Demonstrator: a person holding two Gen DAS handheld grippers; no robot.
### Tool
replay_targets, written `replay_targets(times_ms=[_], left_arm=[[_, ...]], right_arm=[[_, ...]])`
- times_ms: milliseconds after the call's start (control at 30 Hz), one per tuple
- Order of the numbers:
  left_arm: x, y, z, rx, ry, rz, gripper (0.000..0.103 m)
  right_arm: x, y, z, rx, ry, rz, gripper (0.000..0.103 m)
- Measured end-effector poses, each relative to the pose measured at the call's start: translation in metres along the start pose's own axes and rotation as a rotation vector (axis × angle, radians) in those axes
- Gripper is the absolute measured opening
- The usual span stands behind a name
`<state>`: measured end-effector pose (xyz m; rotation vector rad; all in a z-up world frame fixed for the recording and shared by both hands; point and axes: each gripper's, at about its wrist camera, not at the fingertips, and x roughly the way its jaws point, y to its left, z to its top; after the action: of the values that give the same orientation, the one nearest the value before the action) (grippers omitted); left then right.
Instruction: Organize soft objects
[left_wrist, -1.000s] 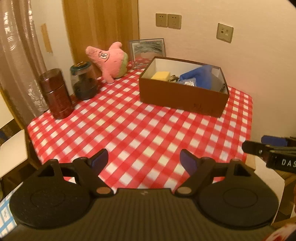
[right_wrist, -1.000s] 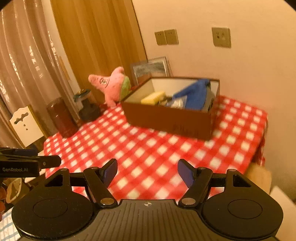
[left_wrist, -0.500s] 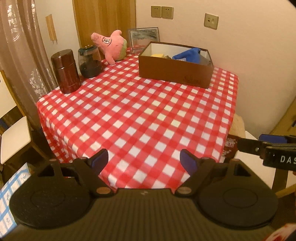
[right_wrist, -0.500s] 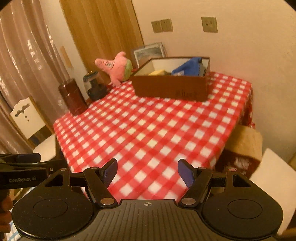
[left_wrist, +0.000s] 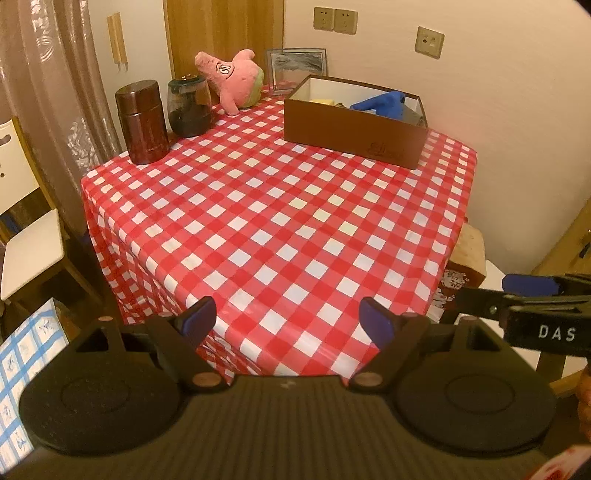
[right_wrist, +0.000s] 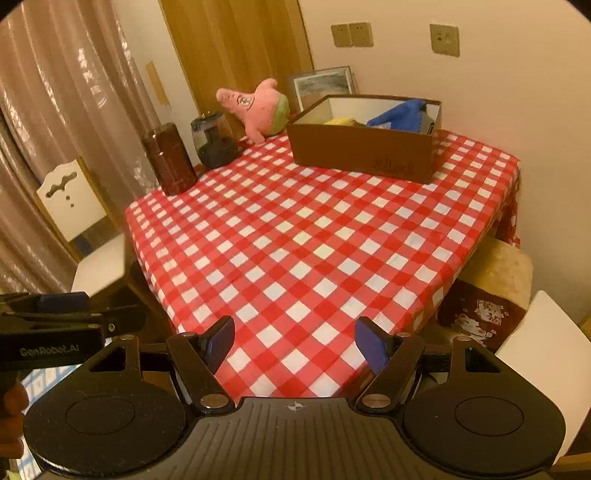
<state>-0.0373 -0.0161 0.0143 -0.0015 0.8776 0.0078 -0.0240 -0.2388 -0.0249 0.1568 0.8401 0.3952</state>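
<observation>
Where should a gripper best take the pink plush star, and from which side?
Probably the lower arm of the pink plush star, which points onto the open tablecloth; come from the front, since the glass jar is close beside it and the wall behind.

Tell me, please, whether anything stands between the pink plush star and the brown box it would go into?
Nothing visible does. The pink plush star sits at the table's far edge, left of the brown box, with only bare checked cloth between them. The two jars stand on the plush's other side.
</observation>
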Motion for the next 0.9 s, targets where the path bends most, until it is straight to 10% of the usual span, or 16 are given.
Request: replay_targets(times_ms=[900], left_arm=[[0.006,-0.016,0.003,-0.018,0.02,0.0,0.083]], right_arm=[[0.009,-0.019,0.007,-0.003,0.027,0.031,0.072]])
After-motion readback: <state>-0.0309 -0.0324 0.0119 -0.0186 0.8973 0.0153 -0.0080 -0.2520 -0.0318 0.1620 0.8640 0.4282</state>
